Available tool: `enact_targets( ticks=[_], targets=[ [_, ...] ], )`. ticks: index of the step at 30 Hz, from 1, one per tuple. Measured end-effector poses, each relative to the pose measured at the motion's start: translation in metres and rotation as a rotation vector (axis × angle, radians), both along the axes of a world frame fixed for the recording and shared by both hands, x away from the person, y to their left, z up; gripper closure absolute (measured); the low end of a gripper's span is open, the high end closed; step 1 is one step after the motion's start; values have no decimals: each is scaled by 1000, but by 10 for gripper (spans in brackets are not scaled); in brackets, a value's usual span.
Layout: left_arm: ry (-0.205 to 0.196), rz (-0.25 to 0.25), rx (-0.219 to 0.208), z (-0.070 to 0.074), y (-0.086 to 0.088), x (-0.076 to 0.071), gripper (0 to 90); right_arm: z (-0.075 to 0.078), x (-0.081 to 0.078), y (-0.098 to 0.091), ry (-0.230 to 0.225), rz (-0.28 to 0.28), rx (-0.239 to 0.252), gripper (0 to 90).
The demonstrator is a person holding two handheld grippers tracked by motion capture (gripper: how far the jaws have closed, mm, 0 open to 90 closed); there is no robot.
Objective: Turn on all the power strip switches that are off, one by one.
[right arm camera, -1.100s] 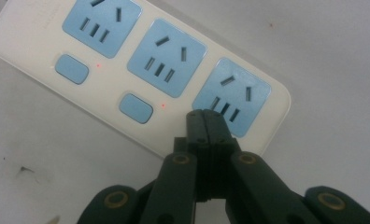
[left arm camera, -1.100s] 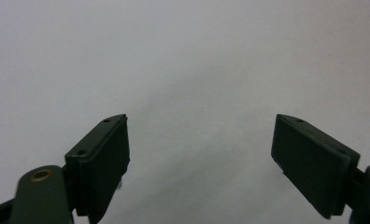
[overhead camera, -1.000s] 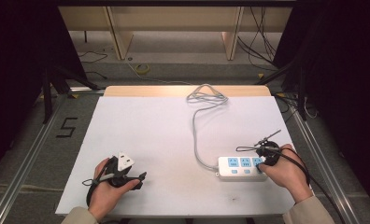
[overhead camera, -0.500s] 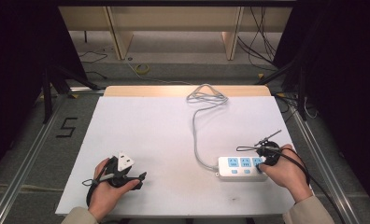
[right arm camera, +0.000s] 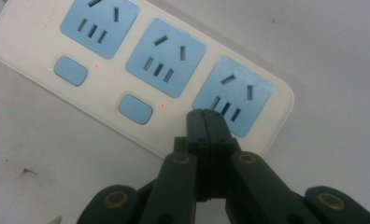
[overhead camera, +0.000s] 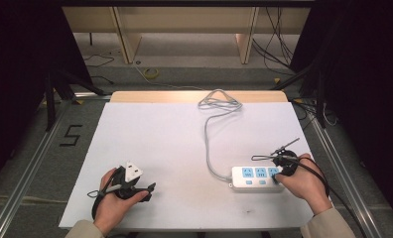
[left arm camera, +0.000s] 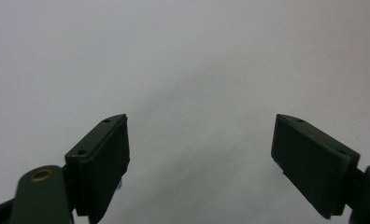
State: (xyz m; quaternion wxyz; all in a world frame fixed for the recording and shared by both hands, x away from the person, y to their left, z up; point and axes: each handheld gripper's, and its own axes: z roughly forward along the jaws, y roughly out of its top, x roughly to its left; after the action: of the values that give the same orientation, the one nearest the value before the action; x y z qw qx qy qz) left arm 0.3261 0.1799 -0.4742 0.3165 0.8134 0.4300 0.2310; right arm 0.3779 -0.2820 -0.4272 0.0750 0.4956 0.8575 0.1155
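I saw my right hand-held gripper (right arm camera: 205,122) closed over the power strip (overhead camera: 256,178) at 4 o'clock on the white surface (overhead camera: 160,139); my left hand-held gripper (left arm camera: 199,154) stood open.

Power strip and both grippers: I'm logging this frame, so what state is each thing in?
Power strip: flat on the table, three blue sockets empty, two switches visible, a small red dot lit beside each.
Cord: loosely looped at the far edge, runs to the strip.
Left gripper: open, nothing between the jaws, over bare table.
Right gripper: shut, tips at the strip's near edge by the third socket.
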Motion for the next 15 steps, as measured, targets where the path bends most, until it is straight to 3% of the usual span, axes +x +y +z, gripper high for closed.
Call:
enact_targets(
  ticks=[15],
  targets=[
    [0, -1, 2, 0, 0, 0, 193, -1, -1, 2, -4, 0, -12, 900]
  ],
)
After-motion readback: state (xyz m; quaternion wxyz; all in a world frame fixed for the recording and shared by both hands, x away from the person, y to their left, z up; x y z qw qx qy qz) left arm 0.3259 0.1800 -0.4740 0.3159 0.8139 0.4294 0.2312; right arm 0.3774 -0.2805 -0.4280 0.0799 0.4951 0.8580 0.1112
